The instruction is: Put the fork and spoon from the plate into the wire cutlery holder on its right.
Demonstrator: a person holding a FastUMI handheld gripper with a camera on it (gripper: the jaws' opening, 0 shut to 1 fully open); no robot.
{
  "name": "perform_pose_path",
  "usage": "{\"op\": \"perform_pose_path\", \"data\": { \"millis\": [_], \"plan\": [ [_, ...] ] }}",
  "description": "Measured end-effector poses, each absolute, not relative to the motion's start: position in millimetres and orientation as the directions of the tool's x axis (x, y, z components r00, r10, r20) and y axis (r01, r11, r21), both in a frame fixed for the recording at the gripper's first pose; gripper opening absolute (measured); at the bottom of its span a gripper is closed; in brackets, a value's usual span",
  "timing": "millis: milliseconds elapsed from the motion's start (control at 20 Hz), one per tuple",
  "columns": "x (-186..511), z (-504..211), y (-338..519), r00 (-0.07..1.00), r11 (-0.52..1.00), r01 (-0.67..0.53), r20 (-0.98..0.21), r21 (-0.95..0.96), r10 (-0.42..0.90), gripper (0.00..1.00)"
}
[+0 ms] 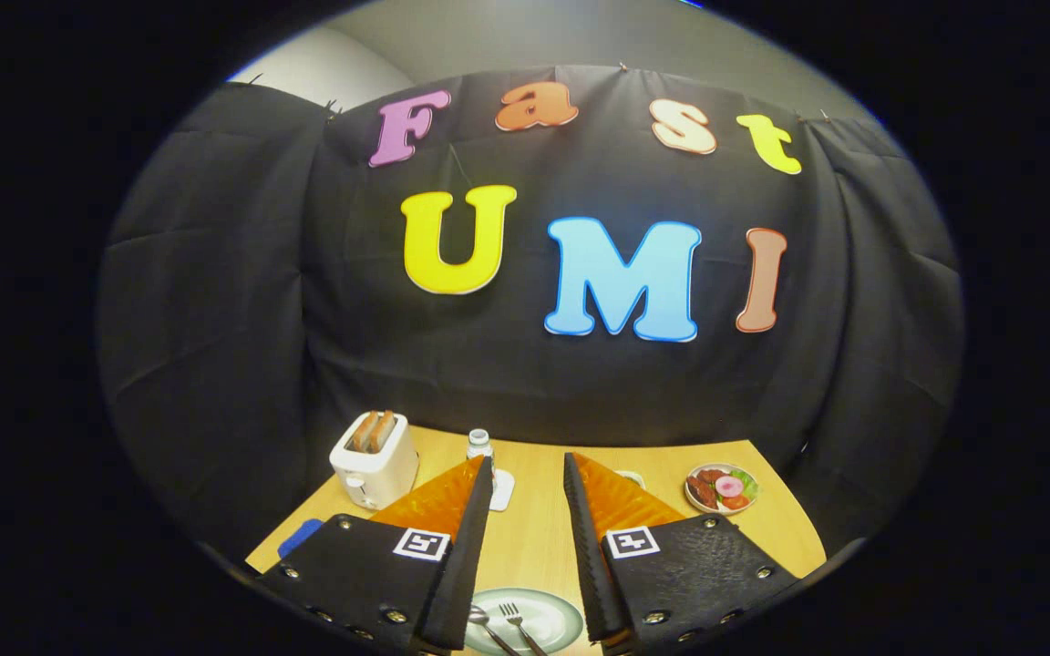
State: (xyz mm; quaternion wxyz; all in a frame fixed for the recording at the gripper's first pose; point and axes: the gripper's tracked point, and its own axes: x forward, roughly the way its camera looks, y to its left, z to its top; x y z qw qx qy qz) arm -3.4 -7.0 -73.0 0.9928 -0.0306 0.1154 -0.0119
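A wooden tabletop [539,538] stood before the black cloth wall, carrying a toaster [375,460], a food dish [721,487] and a bottle [479,445]. On the plate [557,615] between the spread, empty fingers [530,483] lay the fork [516,621] and spoon [481,621], neither moved yet.

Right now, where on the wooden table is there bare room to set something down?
Between the open gripper's fingers, a bare strip of the wooden table runs from the pale plate holding the fork and spoon toward the small bottle. The far edge is crowded: white toaster, bottle, food plate.
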Motion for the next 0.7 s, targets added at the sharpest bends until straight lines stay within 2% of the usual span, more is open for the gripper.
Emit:
{"op": "perform_pose_path", "data": {
  "millis": [350, 550, 700],
  "plan": [
    [-6.1, -186.1, -21.3, 0.830, 0.992, 0.026, -0.551, -0.122, -0.089, 0.48],
    [-23.9, -252.7, -27.6, 0.684, 0.988, 0.002, -0.720, -0.155, -0.114, 0.49],
    [-45.3, -306.6, -31.6, 0.530, 0.986, -0.016, -0.837, -0.168, -0.134, 0.49]
  ]
}}
